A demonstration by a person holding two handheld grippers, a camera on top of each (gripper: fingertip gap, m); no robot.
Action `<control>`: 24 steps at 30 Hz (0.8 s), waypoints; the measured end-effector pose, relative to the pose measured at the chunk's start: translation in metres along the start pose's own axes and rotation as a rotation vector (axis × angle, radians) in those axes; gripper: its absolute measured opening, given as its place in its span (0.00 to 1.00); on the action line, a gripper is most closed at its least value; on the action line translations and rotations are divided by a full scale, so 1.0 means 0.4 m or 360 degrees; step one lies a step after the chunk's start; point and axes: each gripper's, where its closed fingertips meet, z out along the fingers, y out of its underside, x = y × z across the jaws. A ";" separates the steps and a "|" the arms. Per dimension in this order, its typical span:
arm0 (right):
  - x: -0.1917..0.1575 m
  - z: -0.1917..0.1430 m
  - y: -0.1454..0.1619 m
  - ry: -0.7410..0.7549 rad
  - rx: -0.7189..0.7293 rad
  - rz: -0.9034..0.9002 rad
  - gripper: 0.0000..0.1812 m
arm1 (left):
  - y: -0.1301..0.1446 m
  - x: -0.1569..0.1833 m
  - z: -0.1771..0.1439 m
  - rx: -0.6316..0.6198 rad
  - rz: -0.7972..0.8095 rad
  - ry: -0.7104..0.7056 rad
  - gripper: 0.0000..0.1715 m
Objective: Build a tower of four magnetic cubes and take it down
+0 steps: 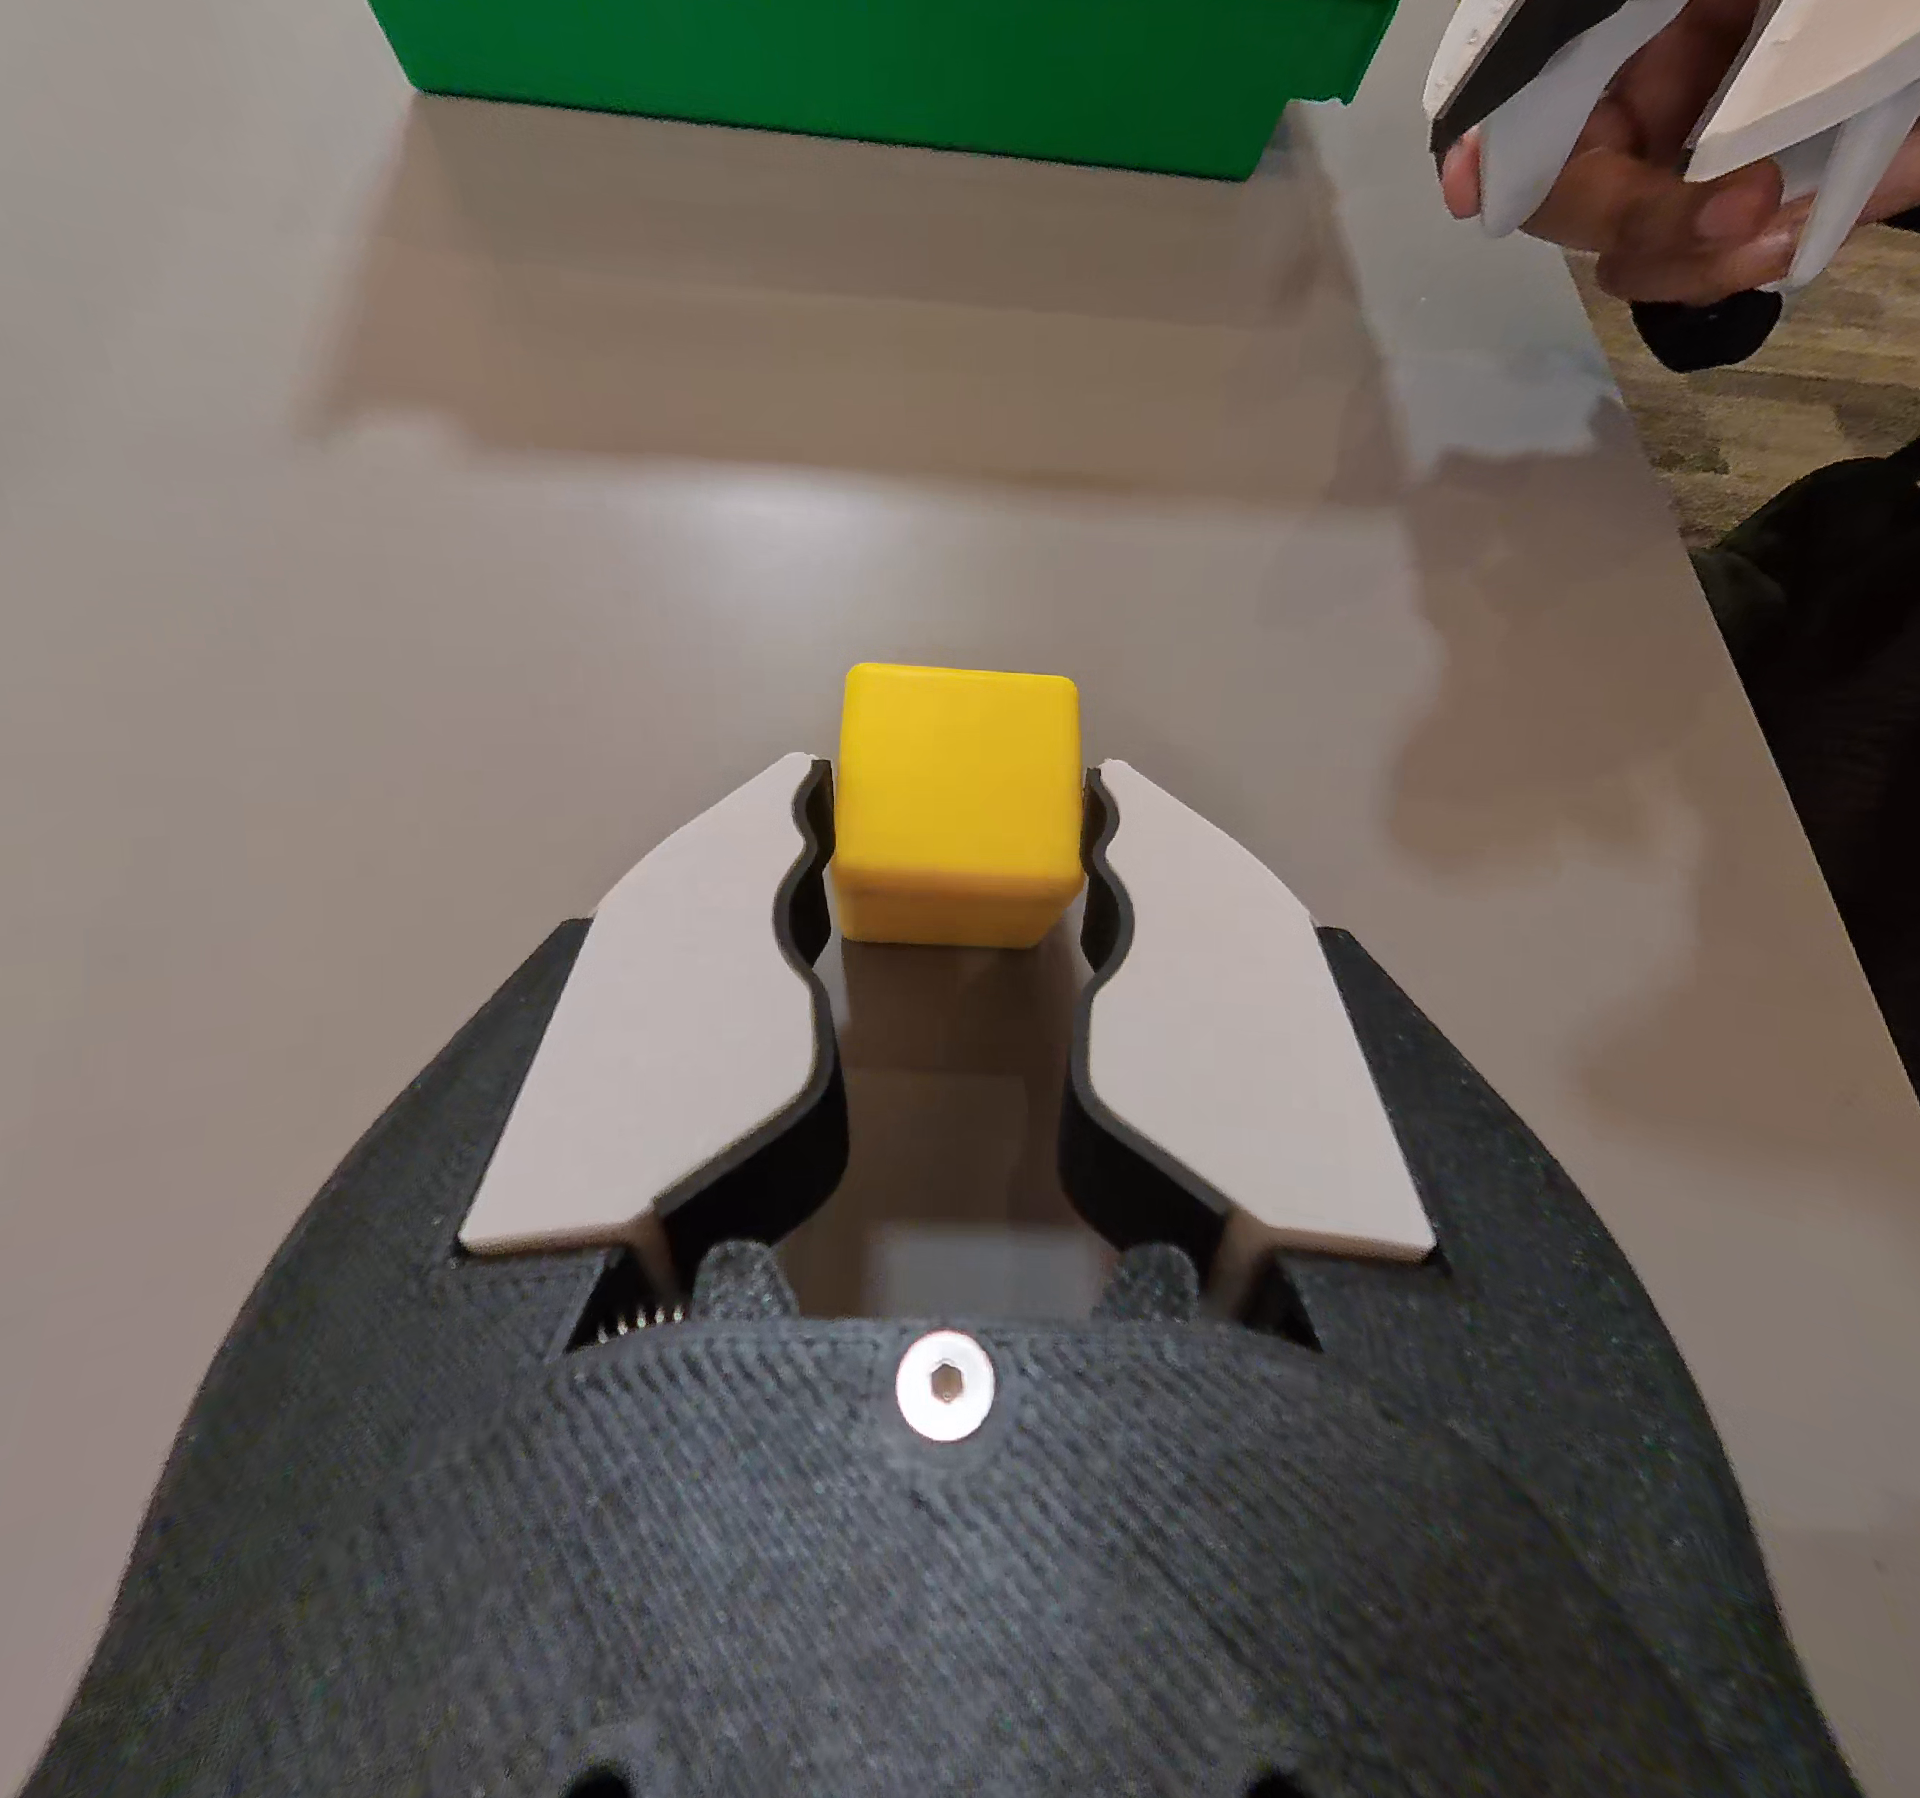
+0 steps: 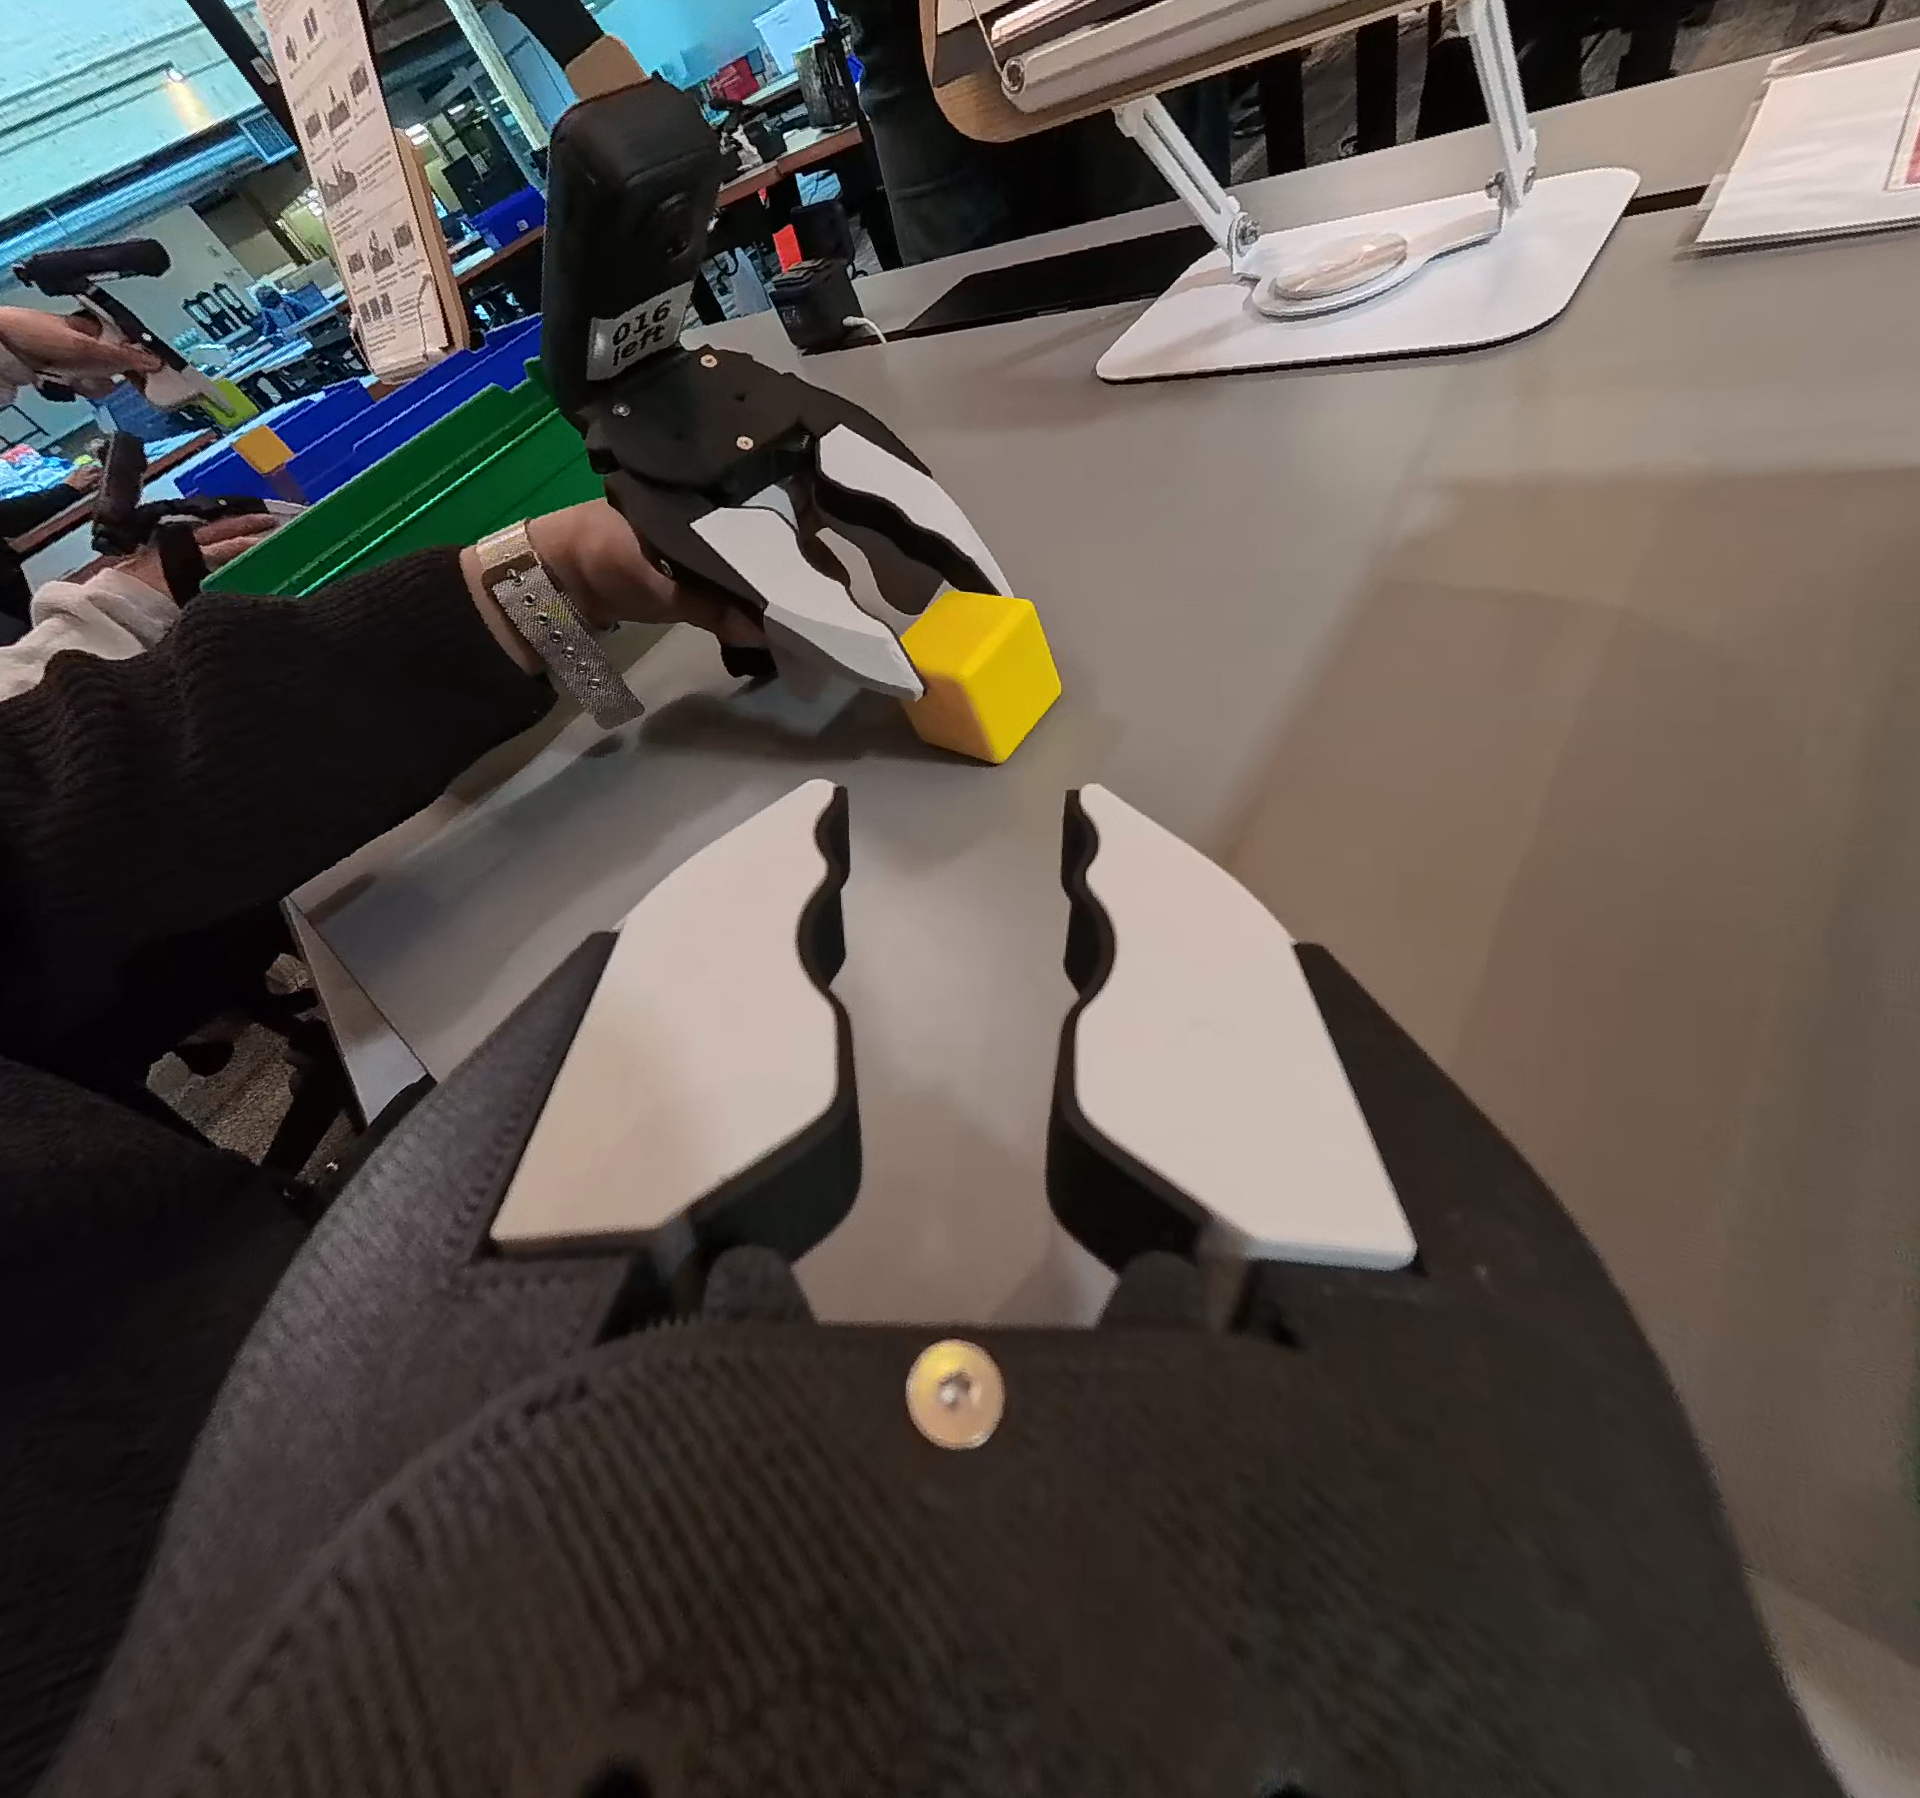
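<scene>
My left gripper [image 1: 958, 818] pinches the cube [image 1: 956, 803] at frame centre by 2 flat sides. It looks rigid, smooth, probably light. My right gripper [image 2: 954, 813] hangs parted, empty.

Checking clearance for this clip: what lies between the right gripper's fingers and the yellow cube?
Only bare grey table. In the right wrist view nothing lies between the right gripper and the cube; the left gripper reaches the cube from the other side.
</scene>
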 end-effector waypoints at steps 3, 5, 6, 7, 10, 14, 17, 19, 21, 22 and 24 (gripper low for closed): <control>-0.001 0.000 0.001 -0.0003 -0.0003 0.0002 0.22 | 0.000 0.003 0.002 -0.0003 0.0008 -0.0022 0.28; -0.002 -0.001 0.001 -0.0003 -0.0004 -0.0003 0.22 | 0.000 0.004 0.002 -0.0002 0.0010 -0.0034 0.28; -0.003 -0.001 0.001 -0.0003 -0.0005 -0.0006 0.22 | 0.000 0.004 0.003 0.0001 0.0008 -0.0039 0.28; -0.003 -0.001 0.001 -0.0004 -0.0006 -0.0007 0.22 | -0.001 0.004 0.003 0.0005 0.0005 -0.0044 0.28; -0.004 0.000 0.002 -0.0007 -0.0008 -0.0008 0.22 | -0.002 0.002 0.003 0.0019 0.0000 -0.0066 0.28; -0.006 -0.002 0.001 -0.0011 -0.0004 -0.0005 0.22 | -0.002 -0.001 0.004 0.0017 -0.0015 -0.0100 0.29; -0.006 -0.003 0.000 -0.0016 -0.0001 0.0006 0.22 | 0.001 -0.003 0.006 0.0001 -0.0013 -0.0121 0.32; -0.007 -0.004 -0.001 -0.0020 0.0002 0.0013 0.22 | 0.001 -0.004 0.006 0.0002 -0.0010 -0.0133 0.33; -0.007 -0.004 -0.002 -0.0022 0.0005 0.0016 0.22 | 0.002 -0.005 0.005 0.0001 -0.0012 -0.0138 0.34; -0.007 -0.004 -0.002 -0.0023 0.0005 0.0017 0.22 | 0.003 -0.005 0.005 -0.0001 -0.0015 -0.0140 0.34; -0.008 -0.004 -0.002 -0.0024 0.0004 0.0016 0.22 | 0.003 -0.007 0.004 -0.0001 -0.0014 -0.0146 0.34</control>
